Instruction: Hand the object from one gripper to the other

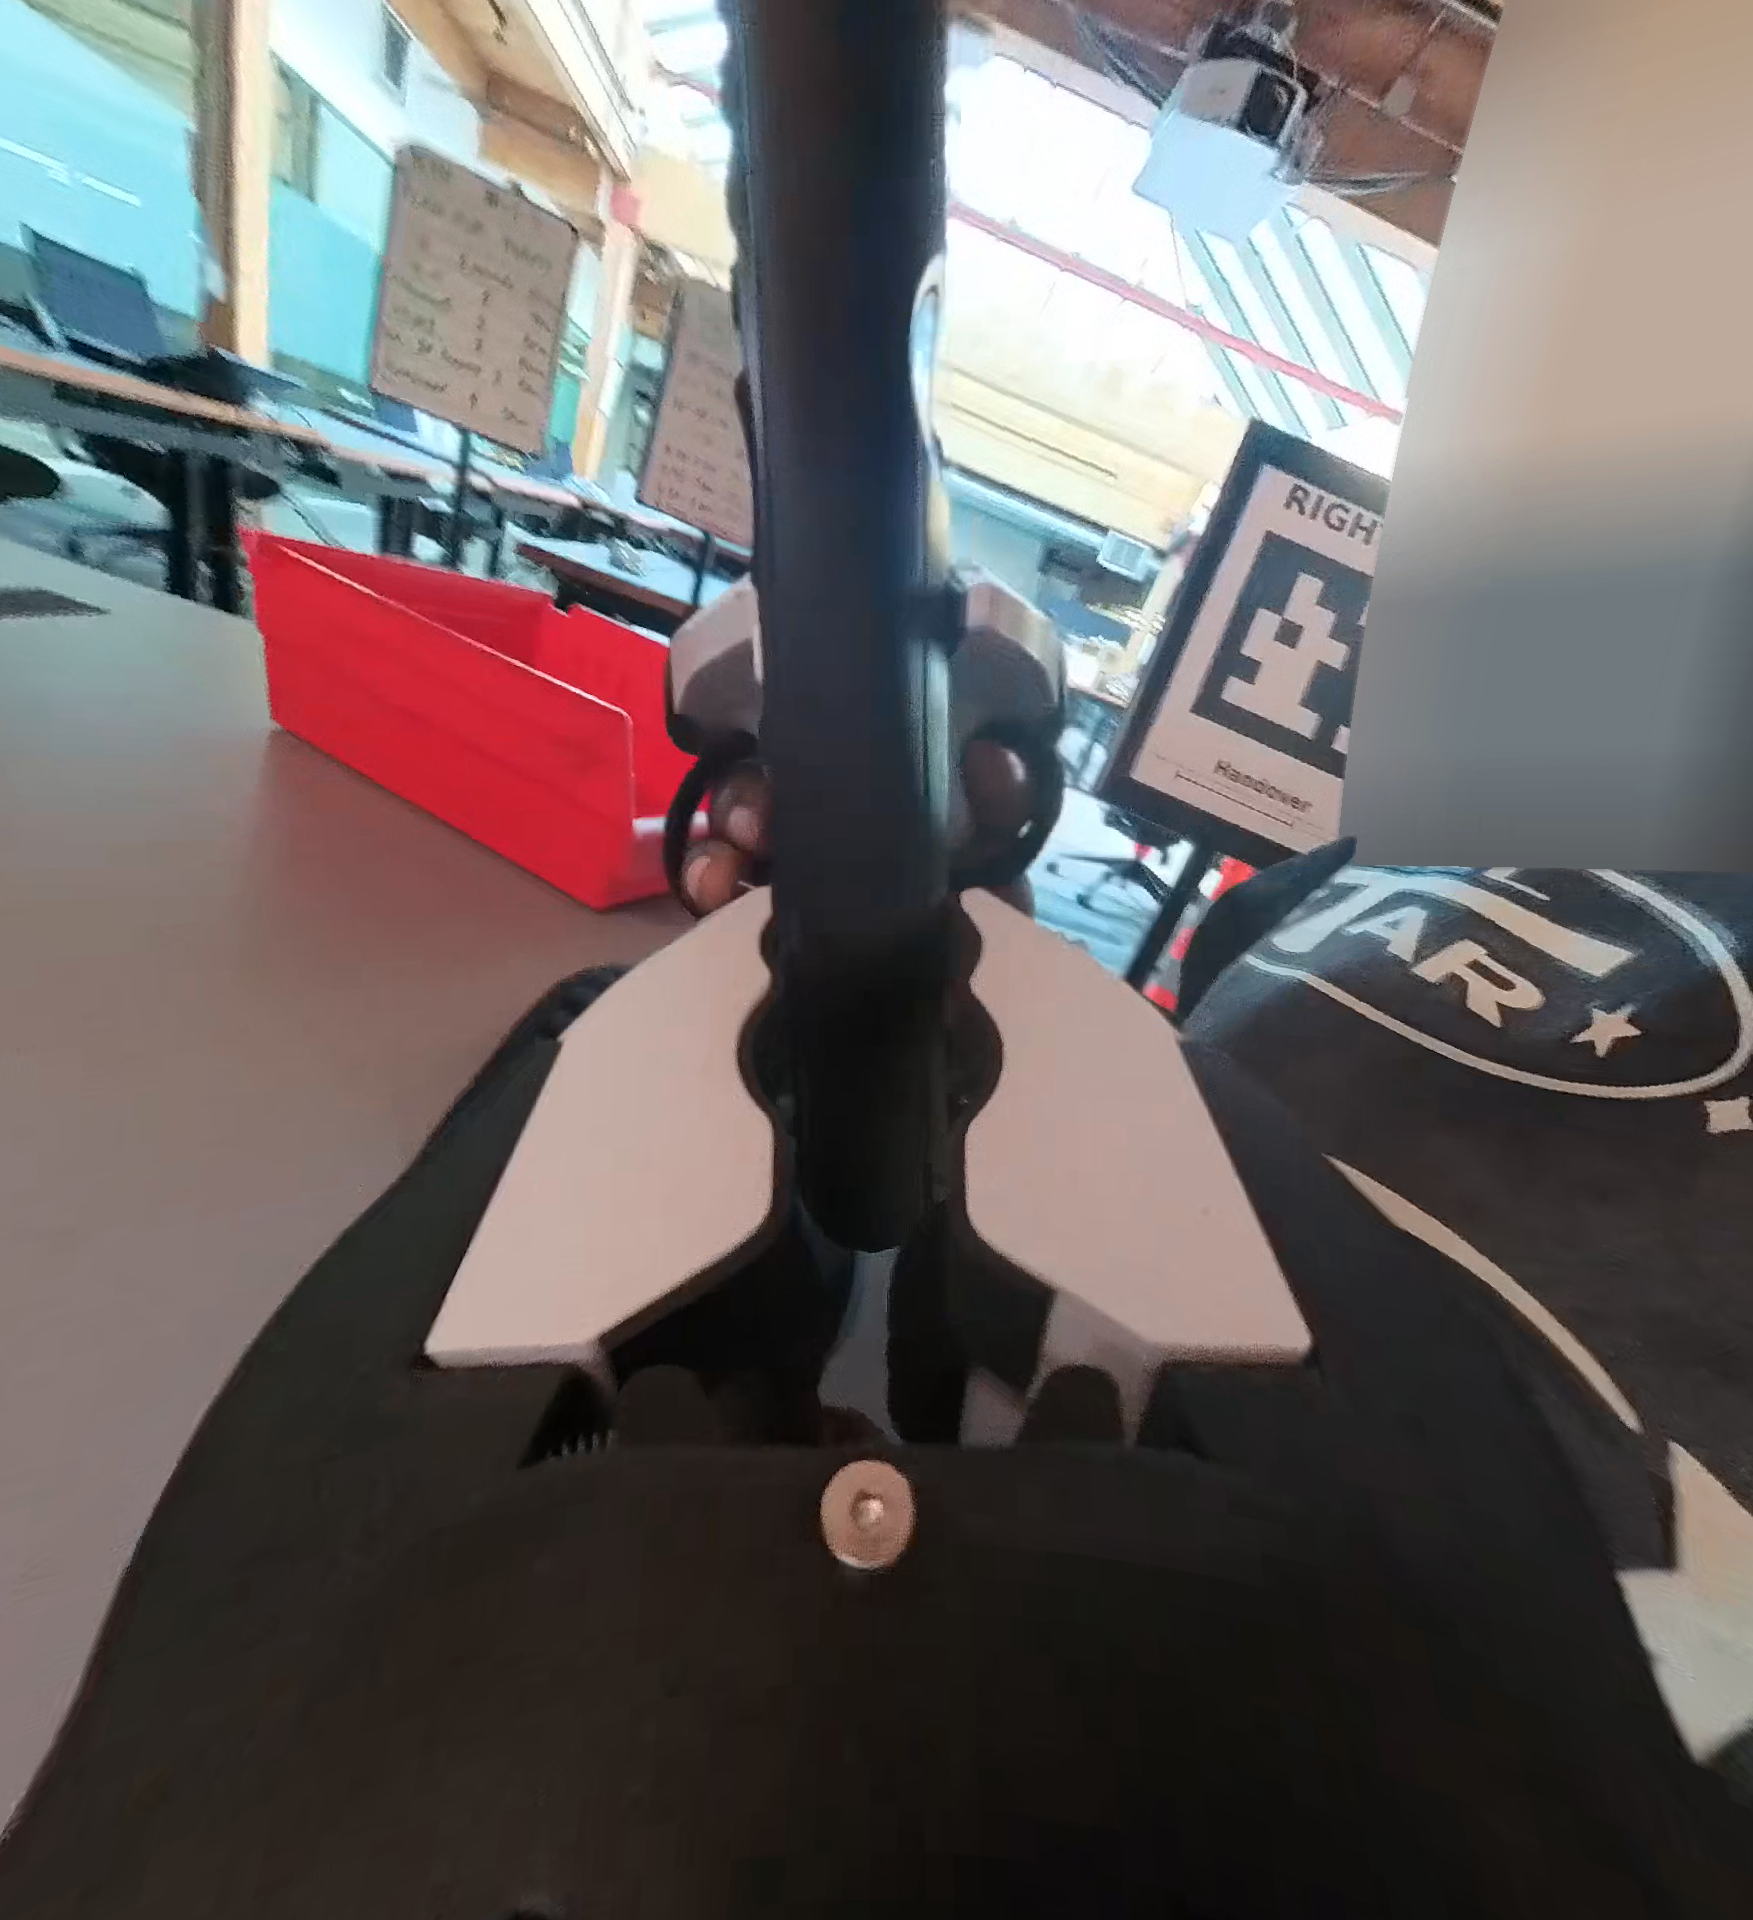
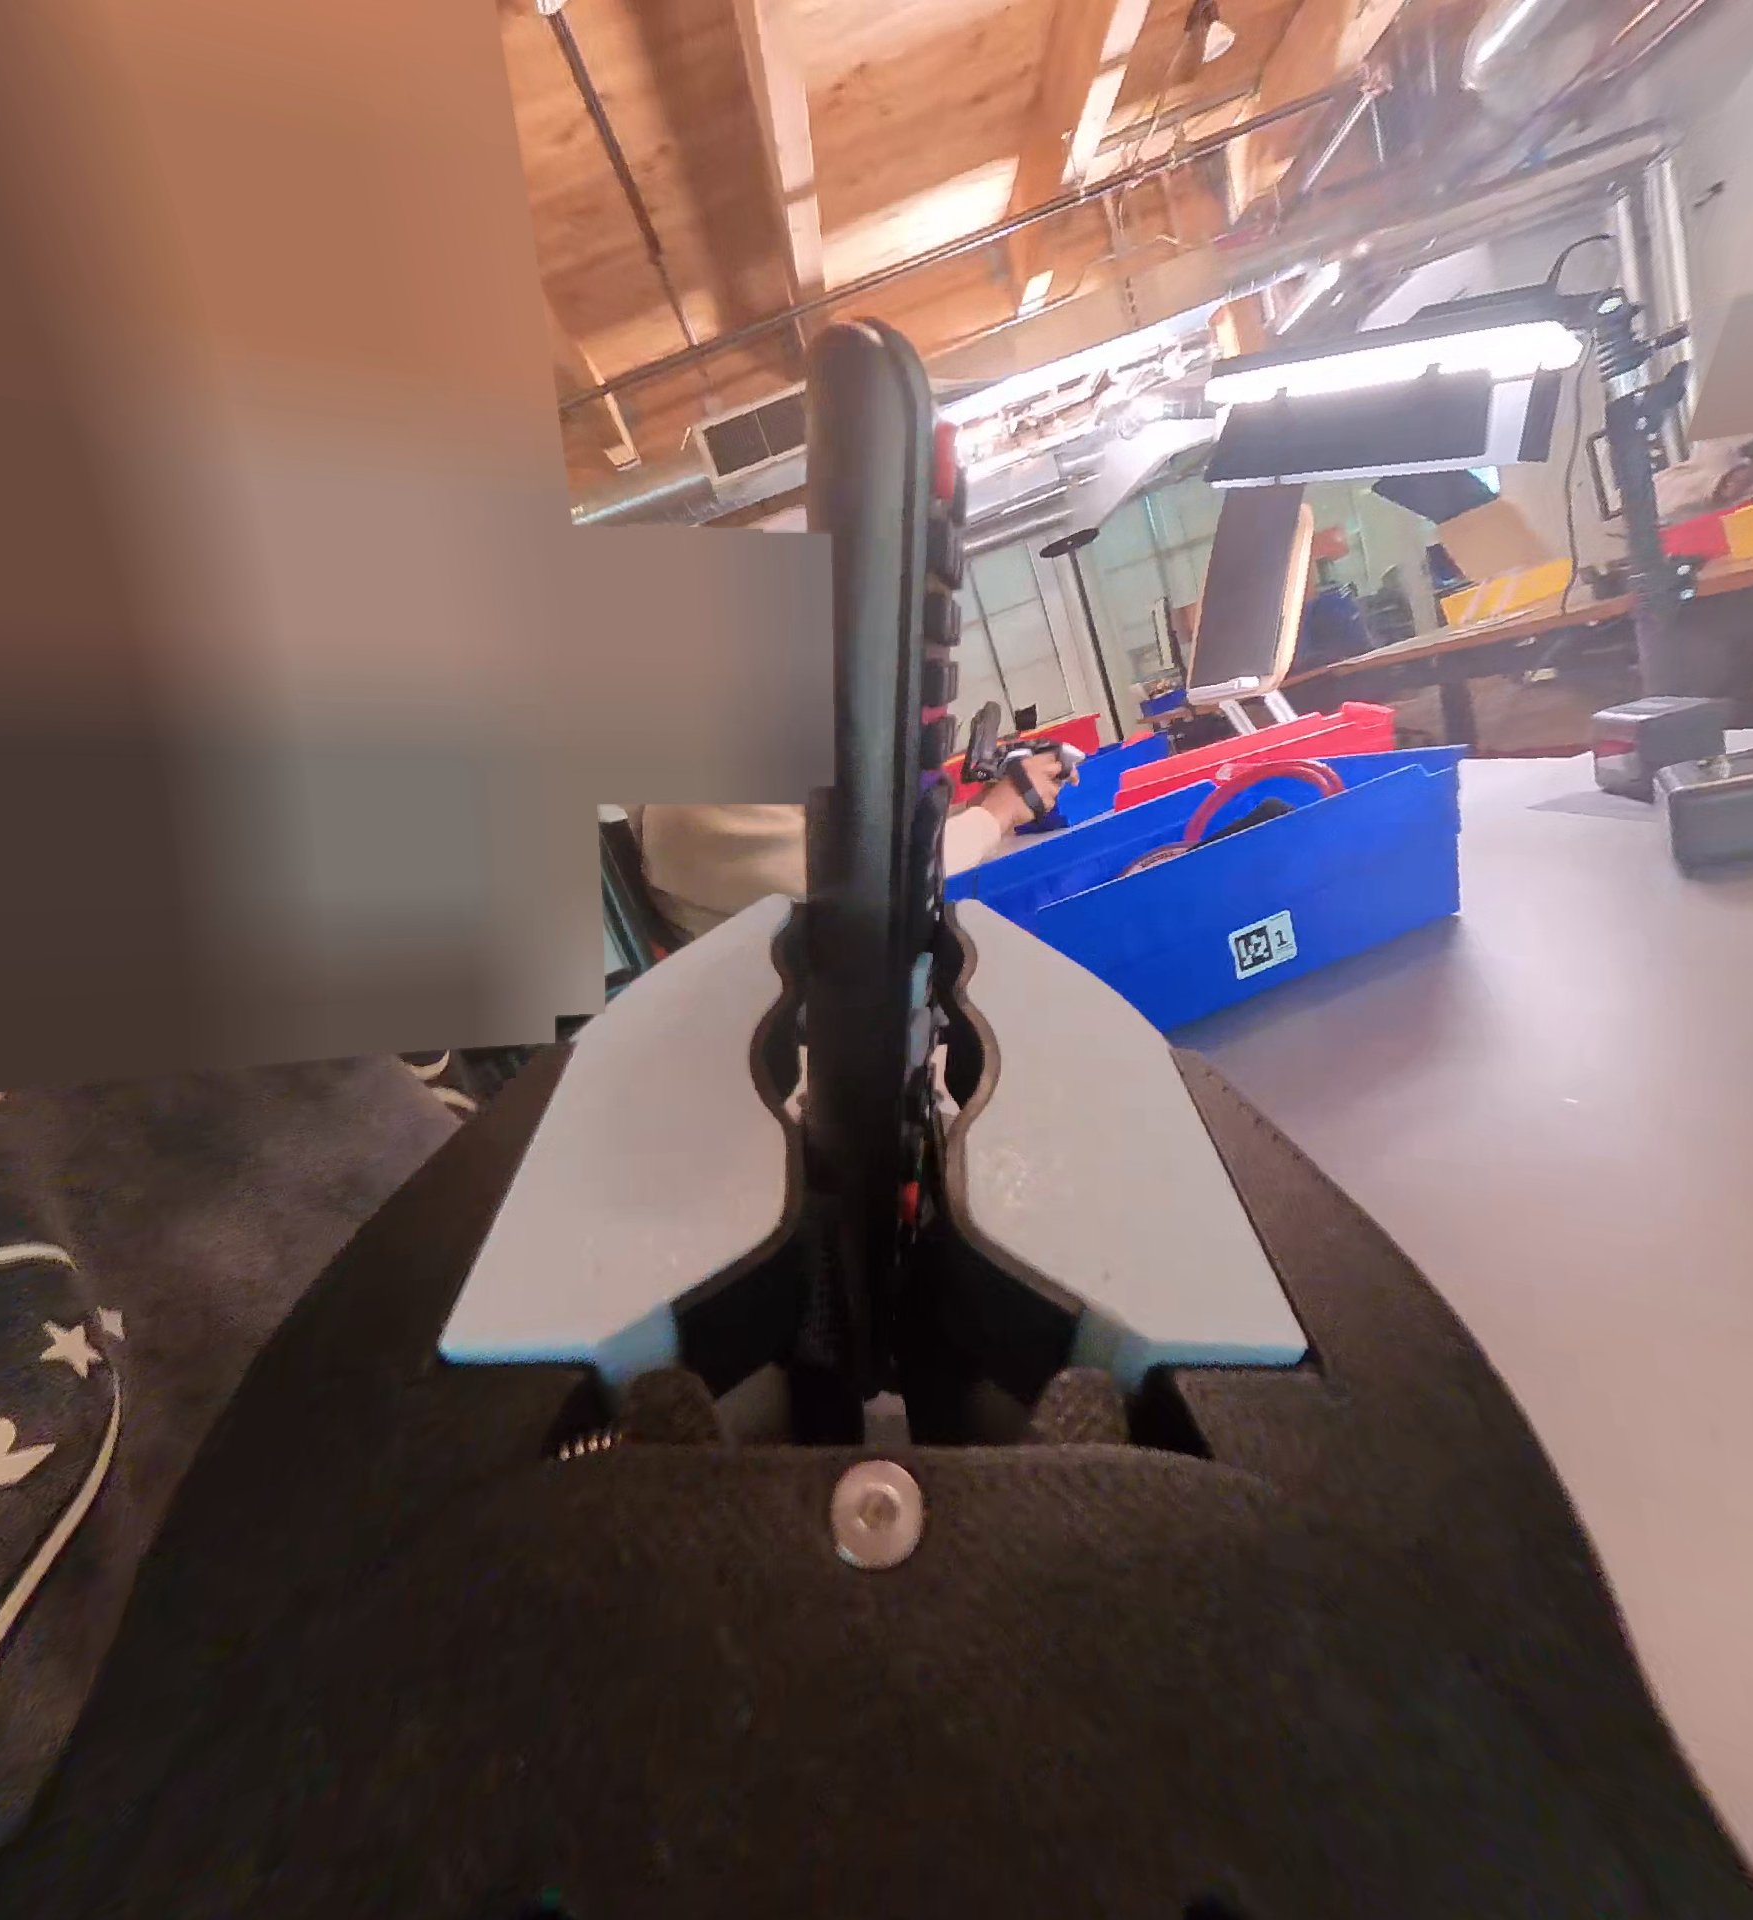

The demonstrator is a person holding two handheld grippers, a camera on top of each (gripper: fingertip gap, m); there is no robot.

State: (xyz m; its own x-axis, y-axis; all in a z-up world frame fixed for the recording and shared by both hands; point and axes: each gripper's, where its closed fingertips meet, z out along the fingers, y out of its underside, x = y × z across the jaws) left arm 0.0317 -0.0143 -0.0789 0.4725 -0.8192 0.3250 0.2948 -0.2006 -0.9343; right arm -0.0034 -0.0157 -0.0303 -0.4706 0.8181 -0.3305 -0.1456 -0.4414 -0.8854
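Note:
A long black remote control (image 1: 841,520) stands upright between the pale fingers of my left gripper (image 1: 856,925), which is shut on its lower end. Its top runs out of the frame. Just behind it in the left wrist view, a hand (image 1: 737,831) holds a grey gripper body (image 1: 997,665). In the right wrist view my right gripper (image 2: 872,914) is shut on the same kind of black remote (image 2: 867,623), seen edge-on with its buttons facing right and its rounded top end free.
A red bin (image 1: 456,707) sits on the grey table (image 1: 176,935) at the left. A blue bin (image 2: 1267,883) with items and two dark boxes (image 2: 1745,800) sit at the right. A marker sign (image 1: 1256,644) stands behind. The person's dark shirt (image 1: 1474,1143) is close by. The left gripper's tips are roughly 5 cm from the right gripper's.

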